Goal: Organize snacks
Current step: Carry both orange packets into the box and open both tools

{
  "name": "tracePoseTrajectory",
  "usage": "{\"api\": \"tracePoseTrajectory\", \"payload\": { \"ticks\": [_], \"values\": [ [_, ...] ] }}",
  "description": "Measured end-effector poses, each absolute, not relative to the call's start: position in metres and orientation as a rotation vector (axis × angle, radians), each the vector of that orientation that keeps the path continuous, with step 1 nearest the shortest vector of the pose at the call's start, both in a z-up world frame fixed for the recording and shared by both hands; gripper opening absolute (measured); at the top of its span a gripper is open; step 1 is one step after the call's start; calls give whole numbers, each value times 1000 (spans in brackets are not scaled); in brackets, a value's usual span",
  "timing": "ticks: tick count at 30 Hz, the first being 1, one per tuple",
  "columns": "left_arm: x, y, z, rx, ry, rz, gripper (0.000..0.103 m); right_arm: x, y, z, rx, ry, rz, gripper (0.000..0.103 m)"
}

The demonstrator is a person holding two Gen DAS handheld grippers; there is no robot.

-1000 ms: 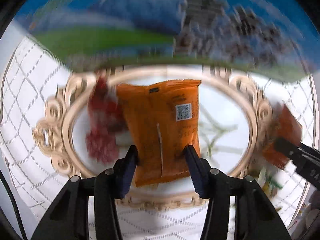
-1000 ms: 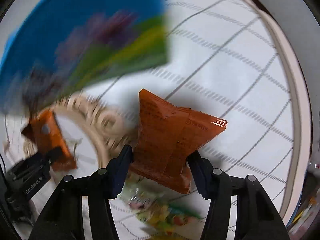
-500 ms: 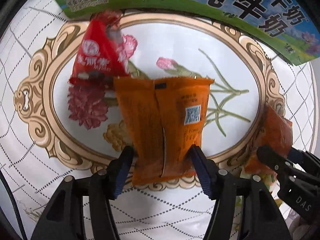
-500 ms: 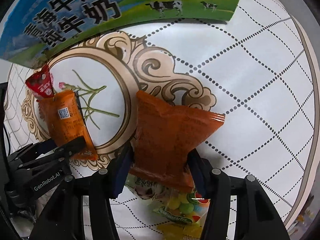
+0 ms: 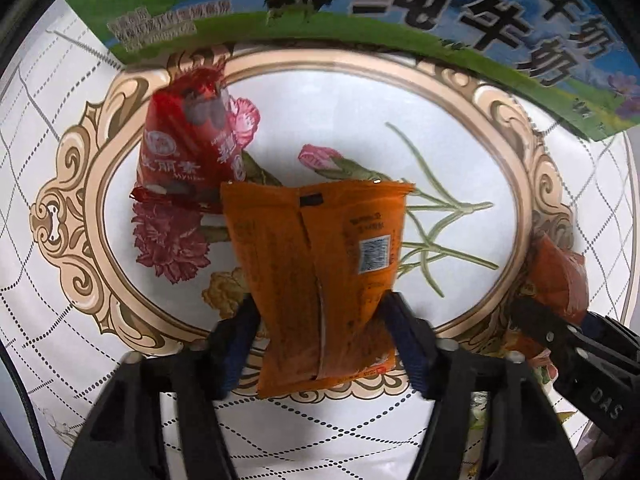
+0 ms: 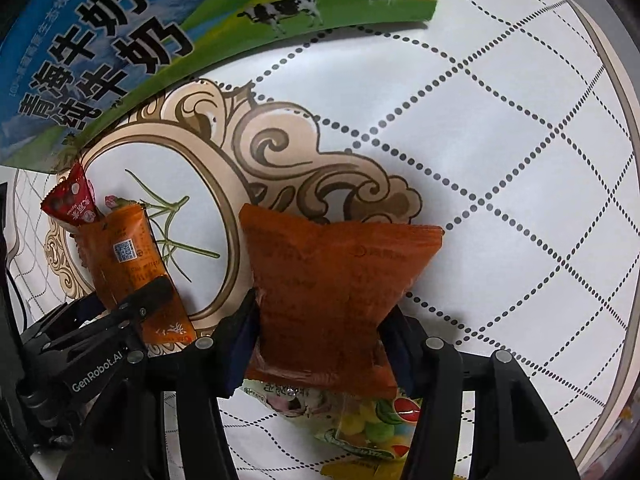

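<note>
An orange snack packet [image 5: 320, 272] stands between the fingers of my left gripper [image 5: 320, 320]. The jaws are closing and the pads pinch its lower half into a waist. A red packet [image 5: 184, 152] lies just behind it on the floral oval of the tablecloth [image 5: 352, 112]. My right gripper [image 6: 324, 320] points down over the cloth. Its jaws are closing too, and they squeeze a dark orange packet [image 6: 336, 280]. In the right wrist view the left gripper [image 6: 132, 300] and its orange packet [image 6: 124, 256] are at the left.
A blue and green milk carton [image 6: 160, 40] lies along the far side of the oval. A colourful candy bag [image 6: 360, 428] lies under the dark orange packet. The round table's rim [image 6: 624, 152] curves along the right. The dotted white cloth [image 6: 500, 120] runs out to it.
Both views have gone from blurred to sharp. The milk carton has slid toward the top edge. Both grippers have sunk slightly toward the cloth, and each packet looks pinched tighter.
</note>
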State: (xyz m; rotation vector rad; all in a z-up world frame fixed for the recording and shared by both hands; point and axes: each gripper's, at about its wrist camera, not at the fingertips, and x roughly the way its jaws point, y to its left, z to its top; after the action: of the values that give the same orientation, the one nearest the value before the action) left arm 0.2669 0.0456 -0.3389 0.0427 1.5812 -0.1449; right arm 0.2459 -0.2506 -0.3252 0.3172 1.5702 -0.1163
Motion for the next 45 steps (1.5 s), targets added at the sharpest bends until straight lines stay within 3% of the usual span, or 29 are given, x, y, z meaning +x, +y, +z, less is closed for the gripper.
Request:
{"api": "tracePoseTrajectory", "payload": {
  "ticks": [5, 22, 24, 25, 26, 30, 36, 37, 41, 45],
  "values": [
    [248, 38, -320, 66, 1573, -176, 37, 238, -255, -305, 304, 1540, -78, 49],
    [258, 71, -228, -37, 1485, -279, 32, 251, -235, -167, 345, 1345, 130, 48],
    [270, 62, -243, -30, 1531, -272, 43, 257, -236, -163, 331, 1334, 126, 48],
    [275, 56, -256, -31, 1557, -268, 61, 257, -229, -163, 328, 1332, 119, 48],
    [278, 55, -274, -24, 1600, -259, 68, 258, -230, -165, 331, 1335, 111, 48],
    [284, 48, -340, -57, 1762, -232, 69, 262, -227, -192, 347, 1362, 69, 48],
    [272, 23, -345, 99, 1695, -208, 76, 259, -239, -224, 374, 1395, 0, 48],
    [270, 20, -345, 118, 1679, -206, 76, 258, -241, -228, 376, 1402, -9, 48],
    [258, 12, -328, 149, 1624, -211, 50, 253, -245, -239, 374, 1418, -24, 48],
    [250, 12, -296, 103, 1602, -236, 48, 251, -244, -229, 374, 1400, -4, 48]
  ]
}}
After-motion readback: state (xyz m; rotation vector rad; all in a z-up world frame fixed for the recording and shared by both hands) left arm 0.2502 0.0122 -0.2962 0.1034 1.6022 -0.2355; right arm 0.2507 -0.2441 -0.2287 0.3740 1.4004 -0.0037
